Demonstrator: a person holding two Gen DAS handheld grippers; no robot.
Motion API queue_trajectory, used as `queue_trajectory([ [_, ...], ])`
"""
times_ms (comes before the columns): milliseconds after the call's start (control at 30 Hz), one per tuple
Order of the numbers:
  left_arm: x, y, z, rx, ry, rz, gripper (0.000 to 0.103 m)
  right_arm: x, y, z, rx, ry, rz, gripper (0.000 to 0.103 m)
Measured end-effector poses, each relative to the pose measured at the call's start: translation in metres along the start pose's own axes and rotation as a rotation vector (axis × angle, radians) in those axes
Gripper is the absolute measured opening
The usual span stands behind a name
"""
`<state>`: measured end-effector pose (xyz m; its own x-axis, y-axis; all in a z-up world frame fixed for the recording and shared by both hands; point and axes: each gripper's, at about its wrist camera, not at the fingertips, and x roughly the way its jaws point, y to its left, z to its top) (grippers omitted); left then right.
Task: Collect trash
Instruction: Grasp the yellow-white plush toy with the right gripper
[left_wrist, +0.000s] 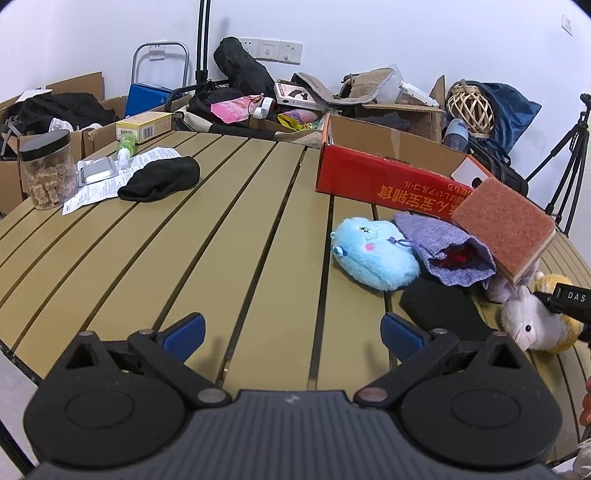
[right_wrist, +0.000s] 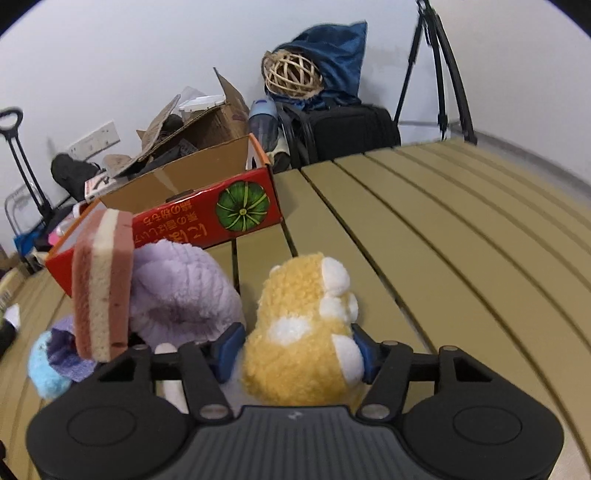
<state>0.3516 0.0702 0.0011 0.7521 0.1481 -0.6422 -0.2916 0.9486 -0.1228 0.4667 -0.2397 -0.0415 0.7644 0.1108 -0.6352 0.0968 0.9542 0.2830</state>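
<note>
Clutter everywhere around the red box (left_wrist: 384, 177), which sits open-topped on the slatted desk (left_wrist: 221, 229). Just in front of the box there's a blue plush (left_wrist: 373, 258), a purple drawstring pouch (left_wrist: 443, 247), a lilac plush (right_wrist: 181, 291) and a pink sponge (right_wrist: 103, 284) standing on edge against it, touching the lilac plush and pretty much crowding the left side of the grab. Well away from the box, over at the far-left of the desk, are a black beanie (left_wrist: 162, 179), a jar of brown cubes (left_wrist: 46, 170) and some paper.

Right gripper (right_wrist: 295, 350) points down at the desk from the near side of the box, jaws clamped on either side of the yellow alpaca plush (right_wrist: 303, 332), pads pressing into the fluff. Left gripper (left_wrist: 291, 332) hovers over bare slats, jaws wide apart, nothing between them.

The alpaca is fuzzy yellow with white patches, lying on the desk just in front of the box, beside the lilac plush.
</note>
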Motion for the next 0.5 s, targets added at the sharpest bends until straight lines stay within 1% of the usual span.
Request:
queue_trajectory([
  [67, -0.003, 0.003, 0.001, -0.009, -0.006, -0.007, 0.103, -0.003, -0.001, -0.001, 0.012, -0.006, 0.002, 0.054],
  [167, -0.007, 0.005, 0.002, -0.016, -0.015, -0.013, 0.103, -0.012, -0.004, -0.009, 0.05, -0.041, 0.021, 0.048],
  [233, -0.009, 0.006, 0.003, -0.016, -0.015, -0.015, 0.103, -0.022, -0.008, -0.019, 0.082, -0.071, 0.049, 0.048],
  [400, -0.011, 0.009, 0.004, -0.02, -0.016, -0.021, 0.103, -0.05, -0.023, -0.049, 0.148, -0.148, 0.086, 0.047],
  [500, -0.012, 0.01, 0.003, -0.015, -0.016, -0.02, 0.103, -0.072, -0.03, -0.07, 0.158, -0.215, 0.097, 0.047],
])
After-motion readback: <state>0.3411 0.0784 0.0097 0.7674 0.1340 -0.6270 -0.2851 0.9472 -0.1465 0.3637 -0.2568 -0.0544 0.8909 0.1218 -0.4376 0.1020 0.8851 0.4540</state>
